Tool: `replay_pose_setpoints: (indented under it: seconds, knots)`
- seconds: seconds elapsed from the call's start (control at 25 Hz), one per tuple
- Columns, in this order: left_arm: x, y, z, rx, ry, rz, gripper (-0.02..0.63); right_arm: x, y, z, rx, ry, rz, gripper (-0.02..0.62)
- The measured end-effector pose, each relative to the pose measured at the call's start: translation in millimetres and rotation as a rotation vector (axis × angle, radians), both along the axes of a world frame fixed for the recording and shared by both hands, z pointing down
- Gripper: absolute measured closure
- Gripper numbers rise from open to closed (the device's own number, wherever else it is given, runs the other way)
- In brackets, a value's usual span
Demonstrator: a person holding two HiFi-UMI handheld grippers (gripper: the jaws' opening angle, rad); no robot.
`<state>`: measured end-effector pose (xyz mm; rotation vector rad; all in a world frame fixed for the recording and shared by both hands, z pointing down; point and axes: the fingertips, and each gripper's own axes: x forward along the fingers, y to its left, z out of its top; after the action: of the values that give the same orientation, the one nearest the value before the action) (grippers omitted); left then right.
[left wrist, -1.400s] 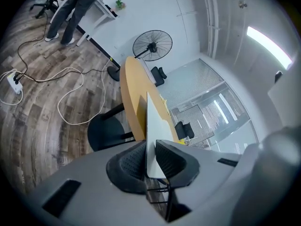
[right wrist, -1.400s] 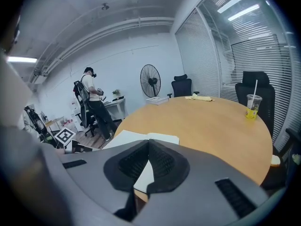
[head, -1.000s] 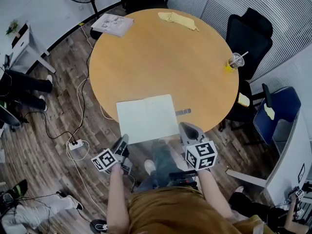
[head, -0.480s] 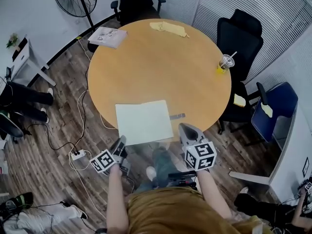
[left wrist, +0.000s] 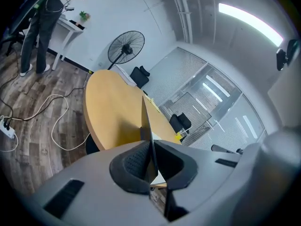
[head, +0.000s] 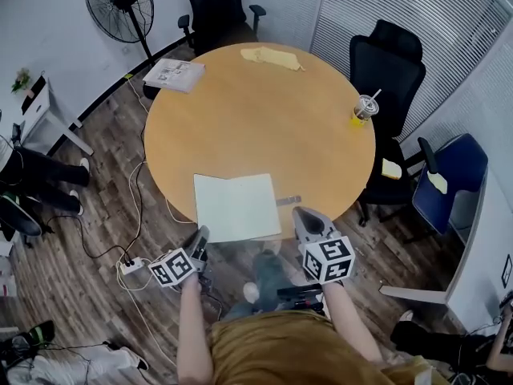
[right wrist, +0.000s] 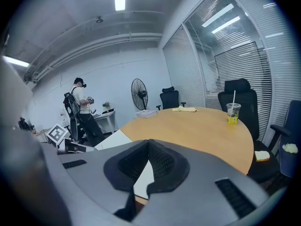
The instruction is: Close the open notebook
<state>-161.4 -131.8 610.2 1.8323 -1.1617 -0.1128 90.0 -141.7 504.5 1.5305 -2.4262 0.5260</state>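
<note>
Jaws of the left gripper [left wrist: 150, 160] are pressed together on a thin leaf at the near left corner of the notebook [head: 236, 207] (in its own view the leaf is seen edge-on, passing between the pads). Whether it is the cover or only one page, I cannot tell. The notebook lies open on the round table [head: 264, 111], at the edge nearest to the person. To the right of it the right gripper [head: 304, 215] hangs just beside the near right corner, its jaws together with nothing between them.

I judge that the closing is only at its beginning. To do it well, the left hand should carry the leaf up and over in an arc about the spine, toward the right half. It should not pull outward, because the book sits close to the rim and could slide off. The right gripper could press on the right half to steady it. Far to the right the cup [head: 362, 109] is well apart and no obstacle.
</note>
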Motion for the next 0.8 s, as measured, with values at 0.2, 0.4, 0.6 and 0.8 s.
replay_pose_setpoints:
  seconds: [0.2,0.4,0.6,0.8]
  knots:
    - [11.1,-0.3,-8.7,0.024,-0.050,0.026,0.569,0.4,1.8,-1.2,0.005,-0.005,-0.006,0.584]
    - [17.2,0.9,-13.3,0.052,-0.097,0.054,0.565,-3.8,5.1,-3.6,0.008,-0.006,-0.015,0.584]
    - [19.5,5.1,-16.2,0.072,-0.142,0.068,0.557,-1.0,12.1,-7.1,0.013,-0.007,-0.003,0.584]
    - [20.8,11.4,-15.5,0.075,-0.146,0.079,0.551,-1.9,17.8,-11.4,0.028,-0.006,-0.001,0.584]
